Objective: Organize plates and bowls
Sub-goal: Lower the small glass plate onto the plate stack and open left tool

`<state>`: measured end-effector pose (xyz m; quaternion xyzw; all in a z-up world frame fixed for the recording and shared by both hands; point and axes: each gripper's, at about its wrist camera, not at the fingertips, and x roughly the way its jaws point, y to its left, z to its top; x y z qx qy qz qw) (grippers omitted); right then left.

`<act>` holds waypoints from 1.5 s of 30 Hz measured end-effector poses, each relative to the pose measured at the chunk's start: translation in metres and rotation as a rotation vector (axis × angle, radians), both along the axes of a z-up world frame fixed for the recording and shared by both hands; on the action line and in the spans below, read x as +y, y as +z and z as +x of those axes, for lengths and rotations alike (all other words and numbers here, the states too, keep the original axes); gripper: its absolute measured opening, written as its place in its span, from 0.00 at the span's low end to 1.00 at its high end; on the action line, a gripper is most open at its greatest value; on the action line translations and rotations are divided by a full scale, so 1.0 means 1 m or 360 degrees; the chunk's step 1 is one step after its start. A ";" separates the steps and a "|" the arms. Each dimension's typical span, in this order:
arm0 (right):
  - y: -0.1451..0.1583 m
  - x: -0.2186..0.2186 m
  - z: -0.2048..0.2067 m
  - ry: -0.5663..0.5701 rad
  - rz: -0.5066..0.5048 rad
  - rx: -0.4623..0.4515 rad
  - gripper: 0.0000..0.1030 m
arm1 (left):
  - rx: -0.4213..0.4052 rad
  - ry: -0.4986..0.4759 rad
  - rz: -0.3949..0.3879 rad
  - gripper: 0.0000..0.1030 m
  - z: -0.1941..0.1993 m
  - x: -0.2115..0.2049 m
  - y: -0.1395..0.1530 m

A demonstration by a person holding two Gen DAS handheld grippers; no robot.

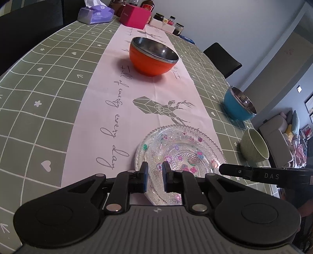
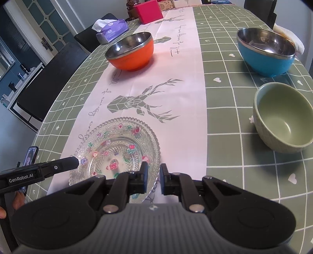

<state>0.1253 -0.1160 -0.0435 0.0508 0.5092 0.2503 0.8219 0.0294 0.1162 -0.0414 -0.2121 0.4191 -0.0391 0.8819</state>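
Nearest, the left gripper (image 1: 155, 172) is seen with its jaws drawn close together over the near rim of a glass plate (image 1: 182, 148); the edge appears to be pinched between the blue pads, though contact cannot be told for certain. Likewise, the right gripper (image 2: 153, 173) is shown with its jaws nearly shut at the plate's (image 2: 117, 148) opposite edge, the beaded rim lying between the pads. The plate, dotted with small coloured flowers, is laid on a pink runner (image 1: 109, 82) spread over a green checked tablecloth (image 1: 39, 93). From the right wrist view, the other gripper's fingertip is seen meeting the plate's left rim, and a phone (image 2: 30, 156) is glimpsed just behind it. Beyond the plate and to the right of the right gripper, a green bowl (image 2: 281, 117) is set upright on the cloth. Farther off, a blue bowl (image 2: 266, 50) with a steel lining is placed behind the green one, while an orange bowl (image 2: 130, 50) of the same kind is stood on the runner, ahead and left. At the far end, a tissue box (image 2: 111, 29) and a pink box (image 2: 149, 10) are found.
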 end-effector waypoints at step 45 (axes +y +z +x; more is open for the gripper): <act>-0.001 -0.004 0.002 -0.0008 0.0069 0.0048 0.08 | 0.0040 0.0066 -0.0078 0.53 0.002 0.012 -0.012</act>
